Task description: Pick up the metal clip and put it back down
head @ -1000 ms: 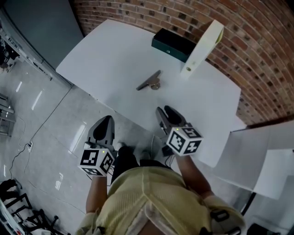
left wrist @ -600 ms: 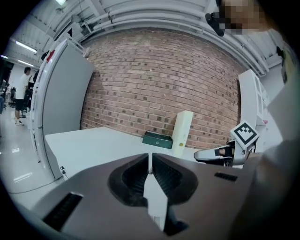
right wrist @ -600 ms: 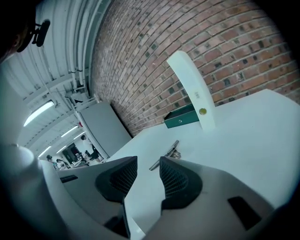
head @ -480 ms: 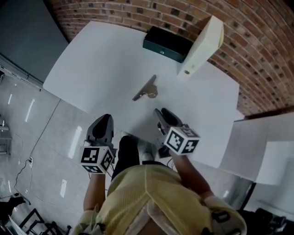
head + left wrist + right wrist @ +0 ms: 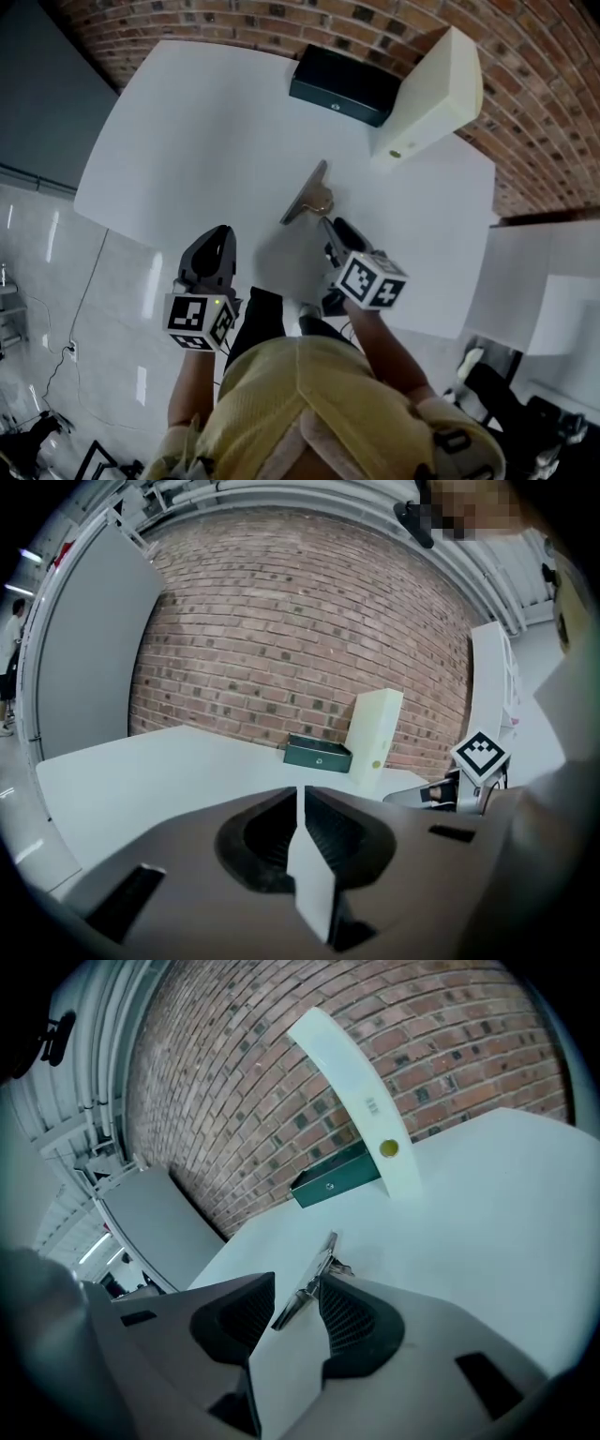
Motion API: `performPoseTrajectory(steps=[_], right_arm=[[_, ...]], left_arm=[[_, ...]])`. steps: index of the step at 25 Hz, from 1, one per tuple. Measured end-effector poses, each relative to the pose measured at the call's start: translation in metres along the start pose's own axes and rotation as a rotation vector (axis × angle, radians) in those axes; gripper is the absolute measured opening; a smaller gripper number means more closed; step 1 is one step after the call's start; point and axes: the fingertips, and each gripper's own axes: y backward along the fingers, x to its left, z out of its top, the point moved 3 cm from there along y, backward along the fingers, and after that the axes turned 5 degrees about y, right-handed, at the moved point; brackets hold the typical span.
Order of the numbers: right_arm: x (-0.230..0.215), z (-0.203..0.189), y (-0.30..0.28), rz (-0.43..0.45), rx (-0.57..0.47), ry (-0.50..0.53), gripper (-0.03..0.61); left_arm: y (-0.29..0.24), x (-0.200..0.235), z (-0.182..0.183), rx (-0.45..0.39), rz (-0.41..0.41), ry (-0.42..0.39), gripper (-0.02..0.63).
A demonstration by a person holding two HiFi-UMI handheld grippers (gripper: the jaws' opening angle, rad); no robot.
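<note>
The metal clip (image 5: pixel 307 194) lay flat near the middle of the white bench (image 5: pixel 187 122), not yet lifted. The right hand-held gripper (image 5: pixel 334 228) hovered just on its near side with jaws spread wide. In the right gripper view the clip's near end appeared in the gap between them, with neither pad visibly pressing on it. The left hand-held gripper (image 5: pixel 212 251) hung at the bench's near edge, jaws together and empty. The approach looked nearly complete; closing, lifting and setting down all remained.
</note>
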Motion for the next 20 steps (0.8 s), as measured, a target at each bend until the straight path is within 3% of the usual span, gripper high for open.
performPoseTrajectory(steps=[9,20], right_arm=[[-0.010,-0.003,-0.042,-0.098,0.000,-0.124,0.129],[-0.019,0.000,-0.077,-0.164,0.000,-0.233,0.127]], left_arm=[[-0.032,0.027,-0.002,0.089,-0.076,0.010,0.011],[-0.073,0.049,0.009,0.112,-0.145,-0.021,0.011]])
